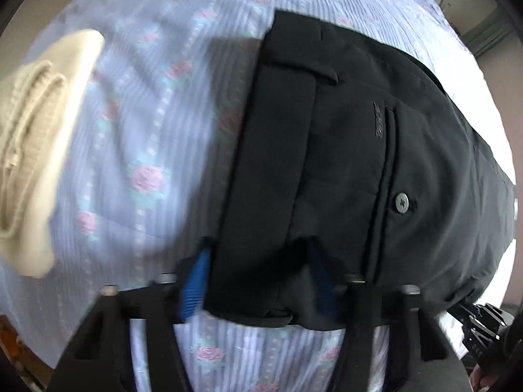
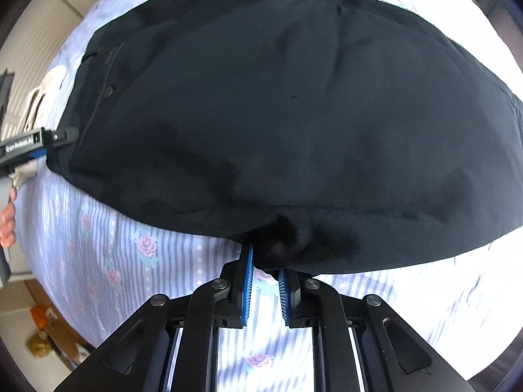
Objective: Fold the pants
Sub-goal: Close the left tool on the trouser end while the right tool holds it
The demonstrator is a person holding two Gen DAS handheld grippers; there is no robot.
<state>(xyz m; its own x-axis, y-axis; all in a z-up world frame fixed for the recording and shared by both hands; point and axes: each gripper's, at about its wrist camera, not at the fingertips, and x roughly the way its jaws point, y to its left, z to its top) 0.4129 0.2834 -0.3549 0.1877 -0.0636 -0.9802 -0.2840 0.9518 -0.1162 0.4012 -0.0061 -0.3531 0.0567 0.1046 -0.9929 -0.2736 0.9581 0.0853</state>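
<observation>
Black pants lie flat on a bed with a light blue striped sheet that has pink roses on it. In the left wrist view the pants fill the middle and right of the frame. You can see the waistband, a belt loop, a back pocket and a small dark button. A cream knit cloth lies at the left edge of the frame, well apart from the pants.

The left gripper is at the bottom middle of that frame, pointing down at the bed. The corner of the waistband sits between its two blue pads. The jaws are partly closed around the thick band. The picture is blurry there and the cloth hides the right pad, so you cannot tell if the pads press on it.

In the right wrist view the pants cover most of the frame like a big dark hill. The right gripper is at the bottom middle. Its jaws are almost closed, and the tips of its blue pads pinch the near edge of the pants, which bunches up there.

At the left edge of this view the left gripper reaches the far corner of the pants, and part of a hand shows below it.
</observation>
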